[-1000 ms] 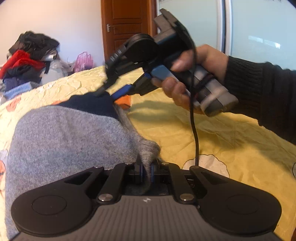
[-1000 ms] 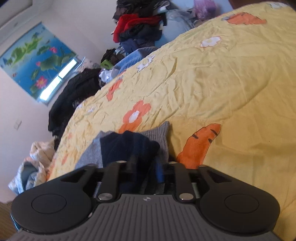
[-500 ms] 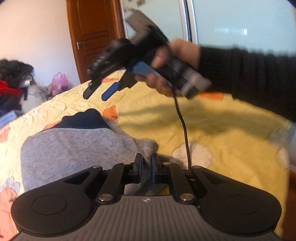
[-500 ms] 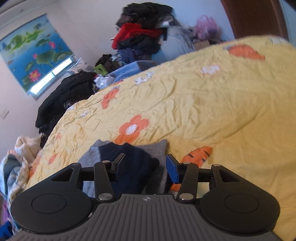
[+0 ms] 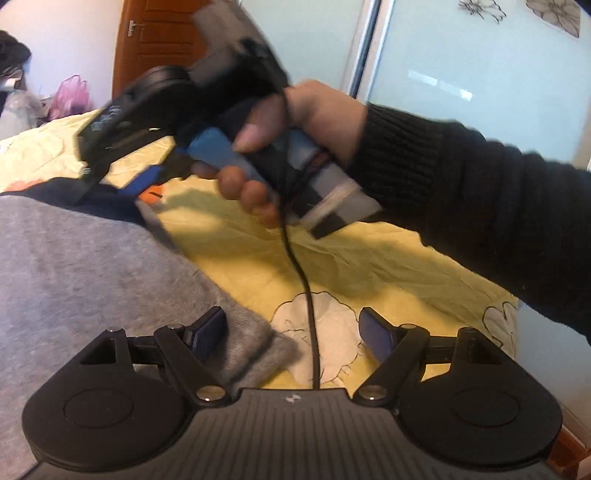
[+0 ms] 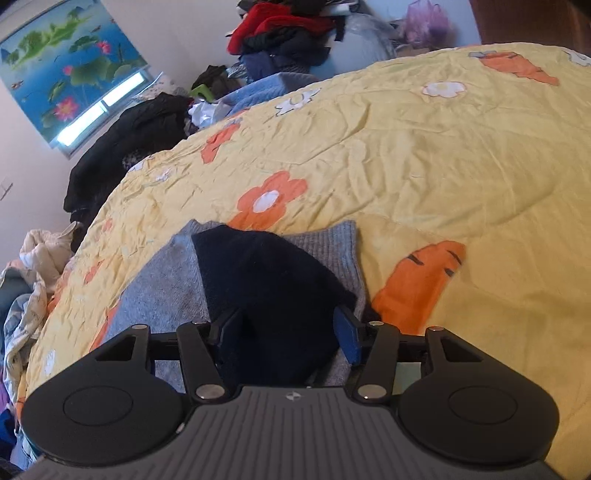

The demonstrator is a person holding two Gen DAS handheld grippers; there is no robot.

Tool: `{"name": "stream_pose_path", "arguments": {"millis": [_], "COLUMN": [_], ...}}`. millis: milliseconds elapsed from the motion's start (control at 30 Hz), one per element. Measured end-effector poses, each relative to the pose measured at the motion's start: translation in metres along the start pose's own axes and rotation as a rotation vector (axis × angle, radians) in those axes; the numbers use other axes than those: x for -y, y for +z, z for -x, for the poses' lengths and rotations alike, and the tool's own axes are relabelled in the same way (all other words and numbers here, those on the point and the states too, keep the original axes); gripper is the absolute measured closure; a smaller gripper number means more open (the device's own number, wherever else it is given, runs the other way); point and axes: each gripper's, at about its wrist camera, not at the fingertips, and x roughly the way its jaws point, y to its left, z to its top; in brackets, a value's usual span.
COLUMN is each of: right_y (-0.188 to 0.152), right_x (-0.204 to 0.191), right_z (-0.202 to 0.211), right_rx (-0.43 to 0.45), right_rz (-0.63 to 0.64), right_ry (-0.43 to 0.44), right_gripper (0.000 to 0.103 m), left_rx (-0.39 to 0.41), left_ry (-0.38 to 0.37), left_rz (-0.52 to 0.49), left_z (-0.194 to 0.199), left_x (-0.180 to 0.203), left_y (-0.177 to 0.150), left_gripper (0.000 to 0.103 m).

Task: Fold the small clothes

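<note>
1. Left gripper (image 5: 293, 334) has its jaws opening wide; a corner of the grey garment (image 5: 92, 273) lies by its left pad, unpressed, with the yellow bedspread (image 5: 351, 266) under the gap. Beyond that garment, a person's hand (image 5: 295, 140) holds the right gripper (image 5: 110, 184) at the navy part (image 5: 103, 201), a cable hanging from it.
2. Behind the bedspread stand a brown door (image 5: 155, 40) and pale glass panels (image 5: 461, 74).
3. Right gripper (image 6: 286, 334), in its own view, has its jaws opening too; the navy part (image 6: 266, 280) sits between them, seemingly released.
4. Grey garment (image 6: 166, 291) lies flat with navy doubled on top, so I judge one fold laid and more folding left.
5. Past the bedspread's (image 6: 424, 155) far edge are clothes piles (image 6: 284, 33) and a lotus-print blind (image 6: 66, 62).
</note>
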Motion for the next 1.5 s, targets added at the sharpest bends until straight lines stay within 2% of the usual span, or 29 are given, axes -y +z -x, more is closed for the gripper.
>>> {"name": "stream_pose_path", "arguments": {"millis": [67,100,133,167,233,300,367,400,467,533,567,633,700,733,767,800,900,1033,1100,1167,1233,1267,1300,1333,1367,1400,1433,1467,1500], "right_y": [-0.004,-0.005,-0.009,-0.012,-0.018,-0.021,-0.024,-0.026,-0.028,-0.031,-0.032,-0.034,-0.034,-0.035,-0.035,-0.036,-0.038,-0.029,-0.021,-0.013,-0.009,-0.009,-0.011,-0.014,-0.018,-0.022,-0.027,-0.031,-0.037], "right_x": [-0.004,-0.004,-0.003,0.0,0.006,0.013,0.022,0.025,0.029,0.031,0.03,0.028,0.025,0.024,0.022,0.019,0.006,-0.023,-0.036,-0.046,-0.052,-0.051,-0.049,-0.046,-0.042,-0.041,-0.041,-0.042,-0.043], "right_z": [0.011,0.02,0.03,0.041,0.055,0.058,0.052,0.046,0.035,0.025,0.022,0.015,0.008,0.005,0.001,-0.004,-0.001,-0.009,-0.021,-0.037,-0.055,-0.064,-0.069,-0.07,-0.066,-0.06,-0.052,-0.043,-0.034], "right_rx": [0.019,0.04,0.068,0.098,0.135,0.128,0.099,0.082,0.057,0.029,0.026,0.017,0.016,0.019,0.012,0.004,0.049,0.075,0.075,0.071,0.052,0.034,0.021,0.013,0.015,0.021,0.027,0.033,0.04], "right_rz": [-0.022,-0.043,-0.063,-0.08,-0.104,-0.11,-0.135,-0.149,-0.178,-0.224,-0.237,-0.261,-0.277,-0.285,-0.294,-0.288,-0.244,-0.227,-0.214,-0.213,-0.207,-0.209,-0.222,-0.251,-0.28,-0.292,-0.288,-0.279,-0.268], "right_ry": [-0.006,0.013,0.042,0.068,0.068,0.043,0.022,0.009,0.021,0.073,0.098,0.155,0.197,0.208,0.205,0.182,0.174,0.236,0.264,0.278,0.268,0.244,0.216,0.212,0.227,0.233,0.227,0.219,0.213], "right_gripper": [0.04,0.039,0.034,0.031,0.022,0.022,0.022,0.022,0.022,0.022,0.021,0.019,0.021,0.041,0.056,0.064,0.067,0.069,0.07,0.071,0.069,0.065,0.055,0.049,0.048,0.044,0.036,0.032,0.028], "left_rx": [0.045,0.081,0.116,0.147,0.204,0.233,0.225,0.211,0.2,0.2,0.195,0.168,0.129,0.111,0.101,0.099,0.108,0.153,0.153,0.13,0.074,0.061,0.078,0.108,0.13,0.144,0.158,0.172,0.171], "left_ry": [-0.012,-0.017,-0.009,0.008,0.062,0.139,0.196,0.192,0.123,0.078,0.067,0.027,0.031,0.041,0.051,0.058,0.101,0.159,0.215,0.259,0.296,0.305,0.294,0.274,0.257,0.246,0.237,0.218,0.19], "left_rz": [0.038,0.059,0.084,0.114,0.203,0.343,0.55,0.674,0.869,0.963,0.978,0.966,0.924,0.918,0.913,0.908,0.857,0.787,0.779,0.786,0.792,0.813,0.838,0.85,0.849,0.844,0.843,0.848,0.856], "left_z": [0.026,0.044,0.063,0.08,0.111,0.126,0.124,0.12,0.104,0.087,0.08,0.065,0.053,0.047,0.044,0.047,0.054,0.087,0.103,0.109,0.108,0.108,0.117,0.124,0.132,0.14,0.146,0.152,0.154], "left_x": [-0.009,-0.015,-0.026,-0.038,-0.071,-0.118,-0.169,-0.196,-0.233,-0.25,-0.253,-0.251,-0.25,-0.253,-0.253,-0.253,-0.25,-0.253,-0.264,-0.278,-0.29,-0.293,-0.293,-0.29,-0.285,-0.28,-0.274,-0.267,-0.262], "left_y": [-0.001,-0.003,-0.002,-0.002,-0.001,-0.001,-0.005,-0.01,-0.023,-0.031,-0.031,-0.033,-0.025,-0.023,-0.021,-0.019,-0.011,0.002,0.003,-0.001,-0.014,-0.023,-0.033,-0.042,-0.048,-0.055,-0.062,-0.071,-0.079], "left_gripper": [0.024,0.023,0.023,0.023,0.019,0.018,0.018,0.018,0.019,0.019,0.019,0.027,0.056,0.06,0.065,0.069,0.072,0.073,0.073,0.071,0.064,0.055,0.051,0.05,0.047,0.039,0.035,0.03,0.029]}}
